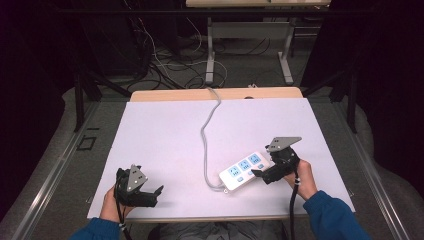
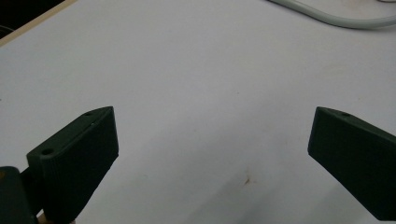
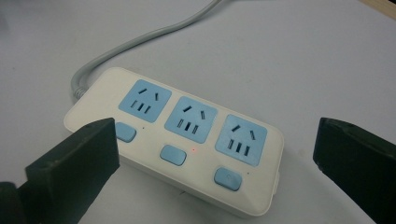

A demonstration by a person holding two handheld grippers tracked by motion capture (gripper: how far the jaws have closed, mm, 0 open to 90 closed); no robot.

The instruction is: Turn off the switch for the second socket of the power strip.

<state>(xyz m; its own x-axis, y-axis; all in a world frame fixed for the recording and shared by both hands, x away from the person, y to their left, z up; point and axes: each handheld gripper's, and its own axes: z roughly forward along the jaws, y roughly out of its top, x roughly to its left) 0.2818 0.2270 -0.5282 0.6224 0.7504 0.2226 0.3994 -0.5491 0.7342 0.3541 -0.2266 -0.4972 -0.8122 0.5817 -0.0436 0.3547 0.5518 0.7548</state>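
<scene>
A white power strip (image 3: 175,140) lies right of centre on the bench (image 1: 165,135), the right tongs (image 1: 264,174) spread wide just over its end, the left tongs (image 1: 150,196) wide and empty near the front edge; a careless jaw could likely press a switch.

High overhead; tool cameras close, tableward.

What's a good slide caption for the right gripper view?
Open right claw poised over a white three-socket power strip with blue buttons.
</scene>
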